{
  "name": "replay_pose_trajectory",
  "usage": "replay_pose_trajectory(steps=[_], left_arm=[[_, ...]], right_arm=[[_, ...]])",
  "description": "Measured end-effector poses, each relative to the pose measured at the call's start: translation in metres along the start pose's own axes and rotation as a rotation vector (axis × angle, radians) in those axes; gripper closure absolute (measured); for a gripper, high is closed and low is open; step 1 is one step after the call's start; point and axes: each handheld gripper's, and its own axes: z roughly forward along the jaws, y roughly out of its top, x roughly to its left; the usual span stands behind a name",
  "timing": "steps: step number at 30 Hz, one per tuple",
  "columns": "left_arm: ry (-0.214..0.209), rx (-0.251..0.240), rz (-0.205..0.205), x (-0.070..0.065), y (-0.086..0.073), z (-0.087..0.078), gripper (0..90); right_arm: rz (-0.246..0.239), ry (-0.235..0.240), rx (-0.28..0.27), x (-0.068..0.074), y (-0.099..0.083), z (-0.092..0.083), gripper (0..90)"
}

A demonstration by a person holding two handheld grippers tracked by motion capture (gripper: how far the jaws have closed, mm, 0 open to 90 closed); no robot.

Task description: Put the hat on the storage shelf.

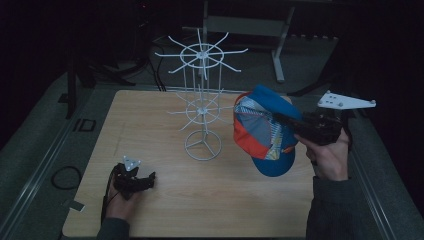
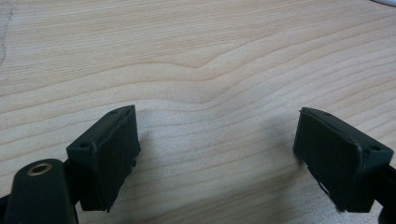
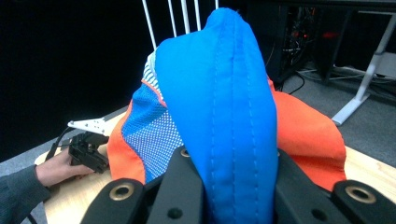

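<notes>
Cap (image 1: 265, 132) (blue, orange, mesh), seemingly brim-clamped

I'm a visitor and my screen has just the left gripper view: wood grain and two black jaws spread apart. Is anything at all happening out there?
Observer: Yes. The right gripper is shut on a blue and orange cap, held up off the table.
Operator: What is the cap for?
Observer: I can only guess. A white wire display rack with two tiers of hooks stands just left of the cap.
Operator: Is anything hanging on that rack?
Observer: No, every hook I can see is bare.
Operator: And where is my gripper in all this?
Observer: The left gripper sits low at the table's near left corner, open, holding nothing.
</notes>
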Motion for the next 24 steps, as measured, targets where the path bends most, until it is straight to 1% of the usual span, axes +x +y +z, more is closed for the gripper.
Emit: replay_pose_trajectory(steps=[6, 12, 24], left_arm=[[0.0, 0.0, 0.0, 0.0, 0.0, 0.0, 14.6], [0.0, 0.0, 0.0, 0.0, 0.0, 0.0, 14.6], [0.0, 0.0, 0.0, 0.0, 0.0, 0.0, 14.6]], right_arm=[[-0.006, 0.003, -0.017, 0.001, 0.005, -0.004, 87.4], [0.001, 0.017, -0.047, -0.001, 0.009, -0.009, 87.6], [0.003, 0.029, -0.076, -0.004, 0.016, -0.013, 87.8]])
